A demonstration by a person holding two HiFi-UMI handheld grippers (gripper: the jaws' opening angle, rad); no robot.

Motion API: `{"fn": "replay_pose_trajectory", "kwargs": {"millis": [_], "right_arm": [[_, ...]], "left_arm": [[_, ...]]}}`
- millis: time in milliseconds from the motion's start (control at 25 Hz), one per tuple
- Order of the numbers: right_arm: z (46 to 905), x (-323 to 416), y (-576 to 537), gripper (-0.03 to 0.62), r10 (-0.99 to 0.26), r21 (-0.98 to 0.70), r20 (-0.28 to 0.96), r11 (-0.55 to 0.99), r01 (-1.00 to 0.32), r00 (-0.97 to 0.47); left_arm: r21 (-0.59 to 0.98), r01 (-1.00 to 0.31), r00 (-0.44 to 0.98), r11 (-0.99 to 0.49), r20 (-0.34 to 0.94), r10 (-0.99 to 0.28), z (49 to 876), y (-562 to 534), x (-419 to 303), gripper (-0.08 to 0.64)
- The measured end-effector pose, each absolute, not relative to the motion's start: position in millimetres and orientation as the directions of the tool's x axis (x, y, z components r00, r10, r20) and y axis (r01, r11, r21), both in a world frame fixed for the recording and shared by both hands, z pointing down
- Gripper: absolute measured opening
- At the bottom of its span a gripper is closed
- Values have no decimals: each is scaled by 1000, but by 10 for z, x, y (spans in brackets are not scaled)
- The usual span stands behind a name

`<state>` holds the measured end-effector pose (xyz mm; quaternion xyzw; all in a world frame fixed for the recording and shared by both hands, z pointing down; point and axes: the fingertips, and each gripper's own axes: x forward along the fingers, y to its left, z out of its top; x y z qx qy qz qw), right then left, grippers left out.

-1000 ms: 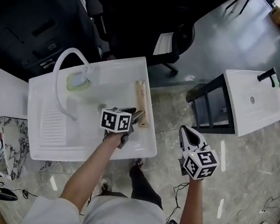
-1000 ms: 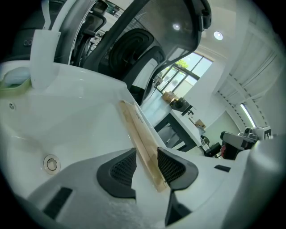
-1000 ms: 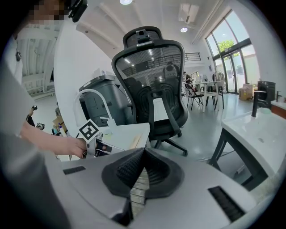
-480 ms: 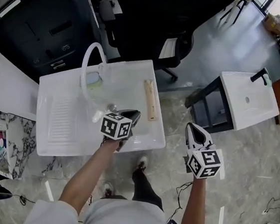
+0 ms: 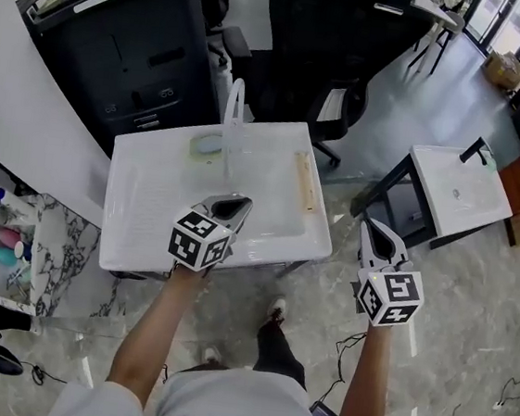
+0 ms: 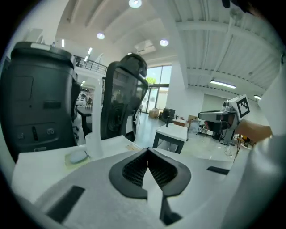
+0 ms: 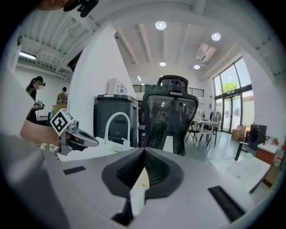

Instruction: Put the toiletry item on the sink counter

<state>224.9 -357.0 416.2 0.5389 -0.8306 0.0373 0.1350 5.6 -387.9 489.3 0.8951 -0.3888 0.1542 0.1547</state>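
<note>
Your left gripper (image 5: 235,205) is clenched with nothing between its jaws, hovering over the front part of the white sink tabletop (image 5: 147,218). Your right gripper (image 5: 378,231) is also clenched and empty, off the tabletop's right edge, above the floor. The toiletry item (image 5: 304,180), slim and beige, possibly a brush or a tube, lies flat along the tabletop's right rim, apart from both grippers. The faucet (image 5: 234,116) stands at the back, with the soap dish (image 5: 207,145) just beside it.
</note>
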Motion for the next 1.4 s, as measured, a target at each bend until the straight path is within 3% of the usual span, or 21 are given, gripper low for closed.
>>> {"fn": "replay_pose_trajectory", "kwargs": {"millis": [600,1400], "right_arm": [[3368,1397,-2477,-3,-907,235,178,417,-878,-383],[2953,858,-1635,-3,-908,281,101,417,-864,-406]], "left_arm": [[-57,-756,637,-652,166,-753,3584,-2665,-938,11],[-153,-771,617,-618,63,-785,2991,-1752,-1394,11]]}}
